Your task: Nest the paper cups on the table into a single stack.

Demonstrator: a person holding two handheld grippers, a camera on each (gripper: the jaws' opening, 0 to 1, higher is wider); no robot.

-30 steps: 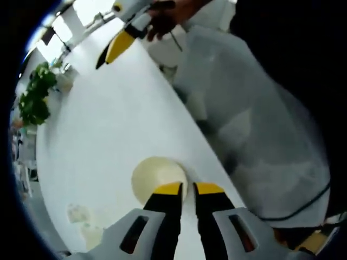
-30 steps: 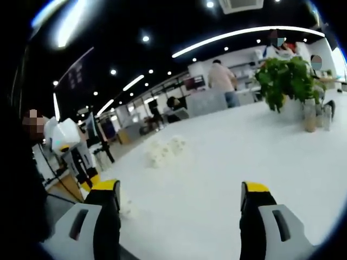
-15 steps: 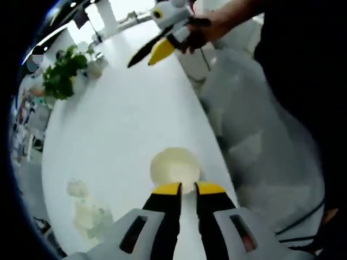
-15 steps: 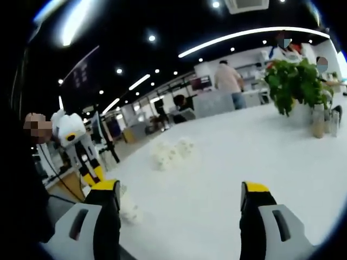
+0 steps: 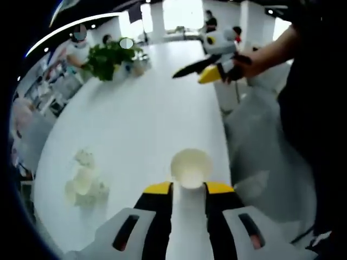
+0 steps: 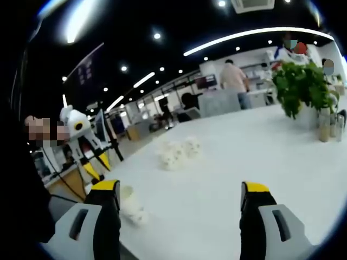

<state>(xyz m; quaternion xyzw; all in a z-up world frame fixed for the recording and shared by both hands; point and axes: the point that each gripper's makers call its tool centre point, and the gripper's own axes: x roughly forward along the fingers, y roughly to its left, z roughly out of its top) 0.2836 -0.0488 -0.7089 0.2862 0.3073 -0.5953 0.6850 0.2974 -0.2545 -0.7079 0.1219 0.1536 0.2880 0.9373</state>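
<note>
- The white worktop (image 5: 135,114) carries everything, and the nesting looks barely begun: the cups are scattered, not yet in one stack.
- The potted plant (image 5: 108,57) stands at the far end of the worktop, well apart from the cups; it shows in the right gripper view too (image 6: 301,86).
- The loose cluster of paper cups (image 5: 84,181) sits near the worktop's left edge in the left gripper view, some upright, some tipped; how many I cannot tell. In the right gripper view the same group (image 6: 176,153) lies mid-worktop, unstacked.
- The single paper cup (image 5: 191,169) is pinched at its rim, mouth facing the camera, just above the near edge of the worktop; in the right gripper view it (image 6: 133,203) appears low at left.
- The left gripper (image 5: 188,188) has its fingers narrow, clamped on that cup's rim.
- The right gripper (image 6: 181,196) has its fingers wide apart with nothing between them, hanging over bare worktop; the left gripper view shows it (image 5: 198,69) held out over the far side.
- What is left, as I judge: carry the held cup to the cluster and nest every cup together.
</note>
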